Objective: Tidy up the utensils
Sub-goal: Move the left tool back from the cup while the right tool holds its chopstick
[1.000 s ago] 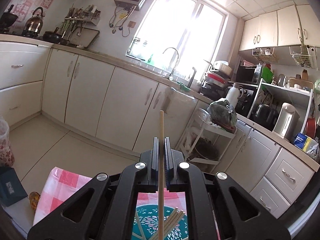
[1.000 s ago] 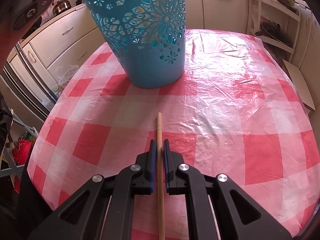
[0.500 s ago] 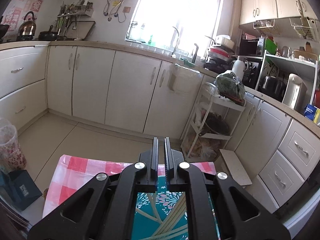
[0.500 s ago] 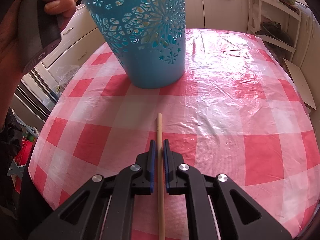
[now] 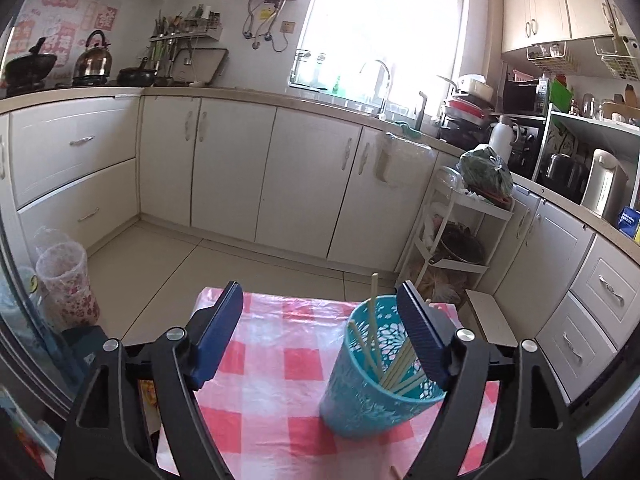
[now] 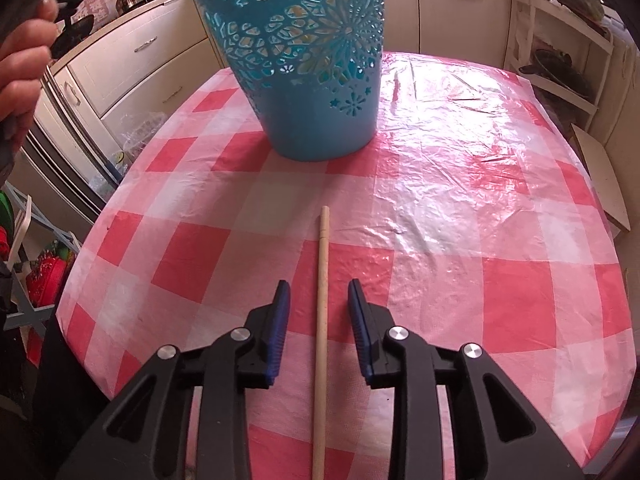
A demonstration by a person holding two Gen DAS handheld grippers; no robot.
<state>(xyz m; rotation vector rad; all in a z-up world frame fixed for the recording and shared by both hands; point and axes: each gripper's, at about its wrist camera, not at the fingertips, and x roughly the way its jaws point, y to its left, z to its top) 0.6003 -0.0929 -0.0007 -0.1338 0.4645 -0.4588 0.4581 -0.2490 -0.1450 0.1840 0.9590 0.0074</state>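
- My left gripper [image 5: 320,320] has its jaws opening, now spread wide with nothing between the pads; it hangs above the table's left side, looking toward the kitchen cabinets.
- The teal plastic cup with cut-out flower pattern [image 5: 380,372] stands upright on the red-and-white checked plastic tablecloth [image 5: 276,364], toward the far edge of the table. Several pale wooden chopsticks [image 5: 374,304] lean inside it, tips above the rim.
- In the left view the cup sits low and right, partly behind the right-hand finger; no contact that I can see.
- My right gripper [image 6: 318,308] is pitched down at the near edge of the table. Jaws opening, a gap on each side of the single pale wooden chopstick [image 6: 322,280] lying flat on the cloth.
- Pads do not touch the stick; it rests on the table.
- Key relation: the stick's long axis runs straight along the gripper's pointing line, away from me toward the cup [image 6: 308,60], centred between the pads. Its far tip stops well short of the cup's base.
- Right gripper is plainly the nearer; left is well apart from this stick.
- A hand [image 6: 22,76] shows at the left edge of the right view.
- Judgement: this stick is not yet in the cup; closing squarely across it looks workable, as the jaws already straddle it.
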